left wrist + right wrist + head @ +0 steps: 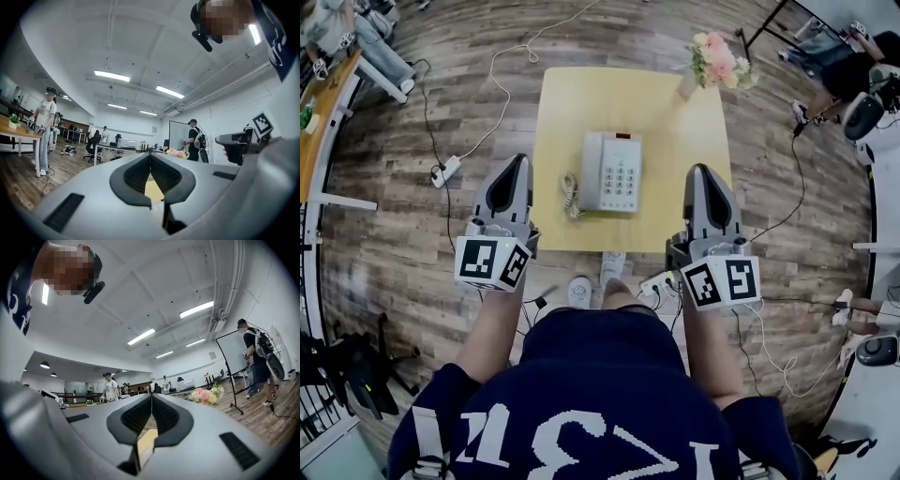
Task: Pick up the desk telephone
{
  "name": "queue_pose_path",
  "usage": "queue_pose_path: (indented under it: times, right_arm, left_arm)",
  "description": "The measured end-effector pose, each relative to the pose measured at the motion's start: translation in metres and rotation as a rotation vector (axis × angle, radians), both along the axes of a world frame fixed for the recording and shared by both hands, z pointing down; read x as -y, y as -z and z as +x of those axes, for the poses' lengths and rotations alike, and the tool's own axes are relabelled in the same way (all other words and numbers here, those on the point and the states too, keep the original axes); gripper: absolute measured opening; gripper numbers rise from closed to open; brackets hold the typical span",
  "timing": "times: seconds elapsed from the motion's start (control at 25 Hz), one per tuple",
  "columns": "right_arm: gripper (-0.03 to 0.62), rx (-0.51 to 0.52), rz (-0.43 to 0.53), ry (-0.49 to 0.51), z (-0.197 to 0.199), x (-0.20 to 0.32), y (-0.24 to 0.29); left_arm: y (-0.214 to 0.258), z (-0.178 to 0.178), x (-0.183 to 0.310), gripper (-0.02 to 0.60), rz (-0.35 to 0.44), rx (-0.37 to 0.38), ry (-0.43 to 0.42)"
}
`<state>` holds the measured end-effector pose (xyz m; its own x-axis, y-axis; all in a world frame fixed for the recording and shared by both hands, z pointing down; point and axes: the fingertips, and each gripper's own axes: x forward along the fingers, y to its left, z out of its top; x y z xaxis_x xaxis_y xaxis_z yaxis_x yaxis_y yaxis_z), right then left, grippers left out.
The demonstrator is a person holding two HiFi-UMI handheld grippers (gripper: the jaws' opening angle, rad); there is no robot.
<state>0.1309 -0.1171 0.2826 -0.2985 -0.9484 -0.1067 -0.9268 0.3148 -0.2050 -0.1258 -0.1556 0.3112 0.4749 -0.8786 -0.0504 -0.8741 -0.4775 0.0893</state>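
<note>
A light grey desk telephone (611,172) with a keypad and a coiled cord on its left lies on the small yellow table (562,103), near the front edge. My left gripper (512,166) is held level at the table's left edge, jaws shut and empty, a short way left of the phone. At the table's right front, my right gripper (701,173) is also shut and holds nothing. In the left gripper view the jaws meet at the tip of the left gripper (150,155); the right gripper (151,397) in its own view likewise. The phone is hidden in both gripper views.
A bunch of pink flowers (720,61) stands at the table's far right corner. Cables and a power strip (444,172) lie on the wooden floor left of the table. Other people and desks are seen further off in the room.
</note>
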Motion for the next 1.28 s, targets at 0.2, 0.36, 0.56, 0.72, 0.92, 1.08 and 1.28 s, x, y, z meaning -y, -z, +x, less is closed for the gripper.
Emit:
queue_pose_path:
  times: [0.2,0.36,0.56,0.72,0.92,1.08,1.28]
  right_arm:
    - [0.028,0.004,0.023,0.043,0.029,0.046,0.009]
    - [0.028,0.018,0.033,0.088,0.04,0.075,0.014]
    - [0.028,0.043,0.037,0.113,0.045,0.103,0.014]
    - [0.028,0.042,0.032,0.117,0.046,0.115,0.013]
    - [0.028,0.036,0.012,0.097,0.045,0.126,0.009]
    - [0.028,0.037,-0.017,0.083,0.042,0.136,0.002]
    - [0.029,0.028,-0.102,0.103,0.029,0.148,-0.029]
  left_arm:
    - [0.01,0.021,0.035,0.015,0.024,-0.012,0.048]
    - [0.019,0.033,0.052,0.015,0.033,-0.022,0.086]
    - [0.016,0.042,0.072,0.015,0.028,-0.011,0.104]
    - [0.015,0.046,0.085,0.015,0.016,-0.01,0.101]
    - [0.013,0.05,0.102,0.015,0.014,-0.008,0.056]
    - [0.009,0.051,0.115,0.015,-0.004,-0.004,0.027]
    - [-0.019,0.051,0.125,0.017,-0.072,-0.014,-0.004]
